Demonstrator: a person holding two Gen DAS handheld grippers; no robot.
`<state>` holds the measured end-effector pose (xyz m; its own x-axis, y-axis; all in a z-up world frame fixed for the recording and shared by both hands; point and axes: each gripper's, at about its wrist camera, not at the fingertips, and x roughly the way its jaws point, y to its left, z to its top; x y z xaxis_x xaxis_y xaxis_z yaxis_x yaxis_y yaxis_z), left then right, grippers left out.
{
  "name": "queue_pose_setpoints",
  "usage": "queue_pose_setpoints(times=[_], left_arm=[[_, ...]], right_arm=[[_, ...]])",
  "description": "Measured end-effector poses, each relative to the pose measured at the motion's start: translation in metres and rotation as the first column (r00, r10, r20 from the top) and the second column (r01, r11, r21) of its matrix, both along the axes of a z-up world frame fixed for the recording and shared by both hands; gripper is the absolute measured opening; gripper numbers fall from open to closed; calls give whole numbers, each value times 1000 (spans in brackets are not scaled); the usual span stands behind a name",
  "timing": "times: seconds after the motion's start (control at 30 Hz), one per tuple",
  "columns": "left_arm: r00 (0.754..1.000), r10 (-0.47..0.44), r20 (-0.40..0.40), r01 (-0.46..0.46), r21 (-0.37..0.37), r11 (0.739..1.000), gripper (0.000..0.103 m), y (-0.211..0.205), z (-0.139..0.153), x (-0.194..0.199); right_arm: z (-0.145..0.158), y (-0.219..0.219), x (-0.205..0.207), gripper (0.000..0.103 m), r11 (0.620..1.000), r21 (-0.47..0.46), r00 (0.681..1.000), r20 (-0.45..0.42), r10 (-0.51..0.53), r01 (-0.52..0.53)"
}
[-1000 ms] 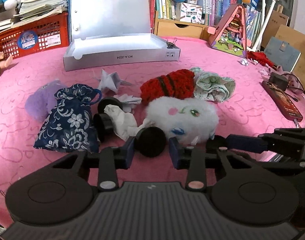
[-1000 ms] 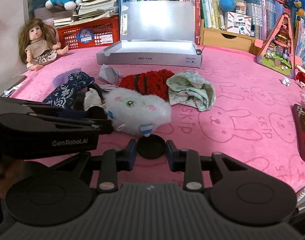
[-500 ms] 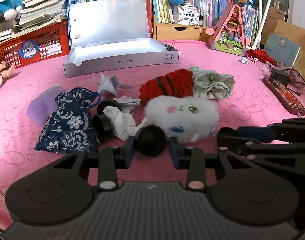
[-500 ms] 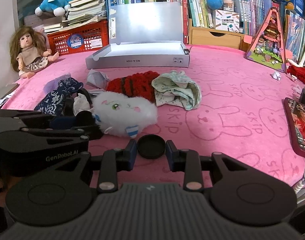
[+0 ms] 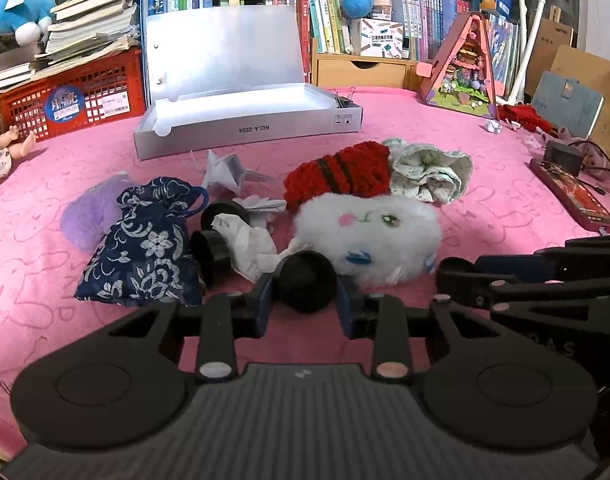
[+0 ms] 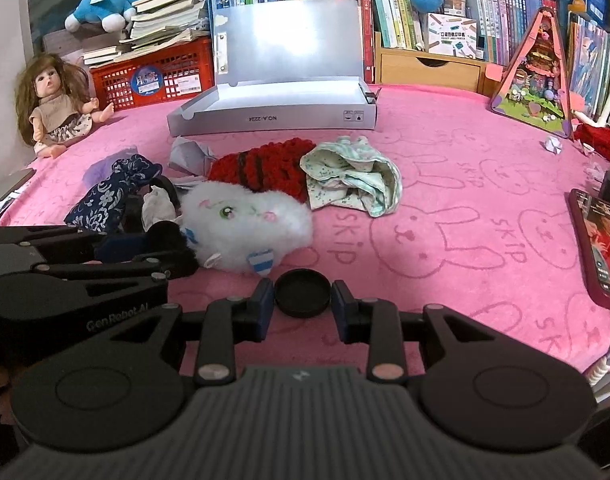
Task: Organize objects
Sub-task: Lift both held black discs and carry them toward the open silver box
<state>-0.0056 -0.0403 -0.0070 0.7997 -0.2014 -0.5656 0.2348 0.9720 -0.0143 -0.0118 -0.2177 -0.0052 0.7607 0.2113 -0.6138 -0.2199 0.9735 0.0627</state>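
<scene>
2 black pieces, 2 grips: your left gripper has just clamped tight on the round black container beside the white plush, your right gripper still pinches the black lid, so capping looks next.

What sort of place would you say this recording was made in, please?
Most likely a child's room or family study at home: a table under a pink bunny cloth, crowded bookshelves behind it, and toys all around, such as the doll and blue plush.
</scene>
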Motion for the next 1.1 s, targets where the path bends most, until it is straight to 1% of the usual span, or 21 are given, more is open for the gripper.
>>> queue_pose_setpoints(times=[0.4,0.57,0.8,0.9,1.03,1.1], left_arm=[[1000,6,2,-6,-9,1000,38,5,3,-5],[1000,-5,30,5,-10,1000,38,6,11,-10],[999,-1,43,3,-35,999,38,11,23,-10],[999,2,43,0,-47,999,38,16,30,-6],[1000,13,27,-10,-100,995,38,29,41,4],[1000,15,23,-12,-112,994,38,34,46,11]], right_arm=[[2,3,1,36,1000,-4,1000,4,10,-10],[5,4,-1,36,1000,-9,1000,17,9,-9],[15,1,-2,36,1000,-12,999,41,12,-12],[21,-1,1,36,1000,3,999,47,15,-15],[32,-5,8,36,1000,14,997,72,6,-7],[39,-6,12,36,1000,19,996,90,4,-5]])
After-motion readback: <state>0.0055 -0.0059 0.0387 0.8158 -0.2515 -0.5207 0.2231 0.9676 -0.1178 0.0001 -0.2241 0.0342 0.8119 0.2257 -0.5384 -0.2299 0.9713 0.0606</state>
